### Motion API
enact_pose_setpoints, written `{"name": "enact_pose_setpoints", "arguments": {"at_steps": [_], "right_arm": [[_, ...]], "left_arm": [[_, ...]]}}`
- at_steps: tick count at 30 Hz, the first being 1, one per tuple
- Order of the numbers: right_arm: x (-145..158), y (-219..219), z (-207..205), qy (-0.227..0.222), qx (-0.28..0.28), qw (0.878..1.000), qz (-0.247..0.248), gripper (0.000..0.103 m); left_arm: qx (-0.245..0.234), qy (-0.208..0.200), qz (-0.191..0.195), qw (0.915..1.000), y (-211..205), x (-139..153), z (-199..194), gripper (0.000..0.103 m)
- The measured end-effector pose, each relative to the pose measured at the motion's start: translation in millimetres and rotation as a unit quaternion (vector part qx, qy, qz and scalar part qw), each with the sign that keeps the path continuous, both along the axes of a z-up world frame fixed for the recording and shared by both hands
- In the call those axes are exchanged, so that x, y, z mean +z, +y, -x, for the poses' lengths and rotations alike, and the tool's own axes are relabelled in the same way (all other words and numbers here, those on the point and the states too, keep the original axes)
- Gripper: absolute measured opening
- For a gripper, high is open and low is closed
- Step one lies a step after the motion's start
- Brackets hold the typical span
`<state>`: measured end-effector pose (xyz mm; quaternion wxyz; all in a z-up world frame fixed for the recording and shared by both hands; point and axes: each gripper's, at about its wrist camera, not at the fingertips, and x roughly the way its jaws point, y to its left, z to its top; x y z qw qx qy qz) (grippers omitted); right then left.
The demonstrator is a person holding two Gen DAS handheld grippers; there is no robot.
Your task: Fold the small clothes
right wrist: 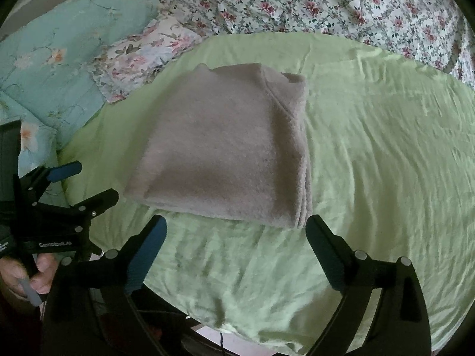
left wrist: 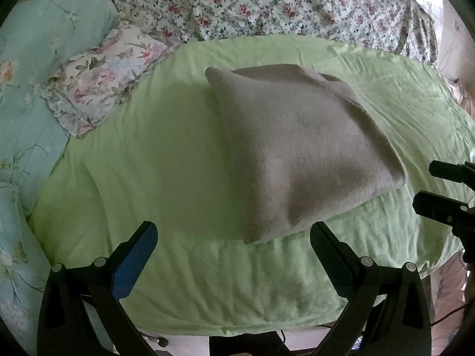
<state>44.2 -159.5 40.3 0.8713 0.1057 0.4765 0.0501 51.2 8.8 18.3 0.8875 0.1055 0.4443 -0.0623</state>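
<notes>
A grey knit garment (left wrist: 297, 148) lies folded into a thick rectangle on the light green sheet (left wrist: 166, 178). In the right wrist view the same garment (right wrist: 225, 148) shows stacked layers along its right edge. My left gripper (left wrist: 234, 231) hovers open just short of the garment's near edge, nothing between its fingers. My right gripper (right wrist: 236, 225) is open too, its fingers spread wide in front of the garment's near right corner and holding nothing. Each gripper appears in the other's view: the right gripper (left wrist: 421, 185) at the right edge, the left gripper (right wrist: 95, 181) at the left.
A small floral pillow (left wrist: 104, 77) and a pale blue floral quilt (left wrist: 35, 59) lie to the left. A flowered cover (left wrist: 267, 3) is bunched along the back. A person's hand (right wrist: 26, 276) grips the left gripper's handle. The bed's near edge (left wrist: 225, 329) runs below the grippers.
</notes>
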Motion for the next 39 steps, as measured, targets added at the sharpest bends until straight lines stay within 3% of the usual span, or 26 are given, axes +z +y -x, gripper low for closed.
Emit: {"name": "enact_pose_setpoints", "arguments": {"at_steps": [17, 39], "right_arm": [[11, 4, -27, -0.008, 0.020, 1.000, 0.015, 0.097], [3, -6, -51, 0.007, 0.018, 1.000, 0.011, 0.099]], "left_arm": [[0.000, -0.016, -0.001, 0.9999, 2, 13, -25, 0.102], [0.005, 0.002, -0.003, 1.0000, -2, 4, -45, 0.102]]}}
